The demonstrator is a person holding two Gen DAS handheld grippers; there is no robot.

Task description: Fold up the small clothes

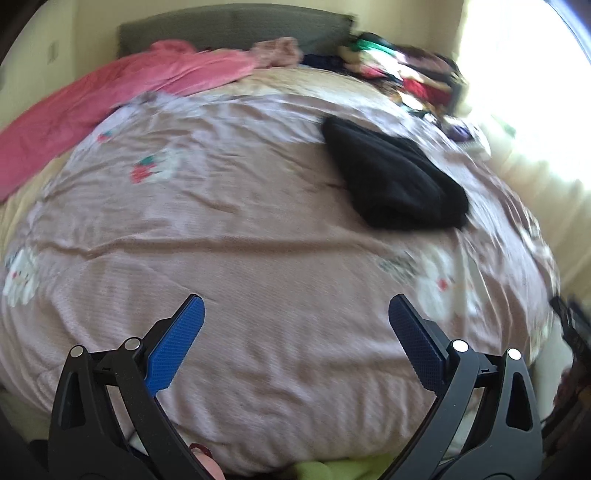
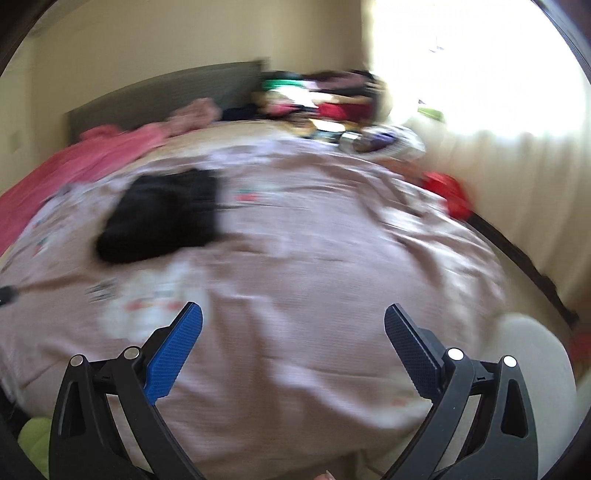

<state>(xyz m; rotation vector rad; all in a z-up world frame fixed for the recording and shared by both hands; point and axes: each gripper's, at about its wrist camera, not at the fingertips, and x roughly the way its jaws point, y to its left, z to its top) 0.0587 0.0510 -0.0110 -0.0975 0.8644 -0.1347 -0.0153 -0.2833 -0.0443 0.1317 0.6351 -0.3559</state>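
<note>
Motion blur is smearing both views, leaving the heap of clothes (image 1: 402, 70) at the bed's far edge hard to make out. The left gripper (image 1: 295, 314) is hanging with fingers spread wide, holding nothing, above the pink bedspread (image 1: 240, 221); the right gripper (image 2: 293, 321) is doing likewise. A folded black garment (image 1: 391, 181) is lying on the bedspread at one o'clock from the left gripper, eleven o'clock from the right. A pink blanket (image 1: 92, 107) is trailing toward the headboard (image 1: 229, 26) beyond.

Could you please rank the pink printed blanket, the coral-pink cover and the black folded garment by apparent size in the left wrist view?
1. pink printed blanket
2. coral-pink cover, partly cut off
3. black folded garment
</note>
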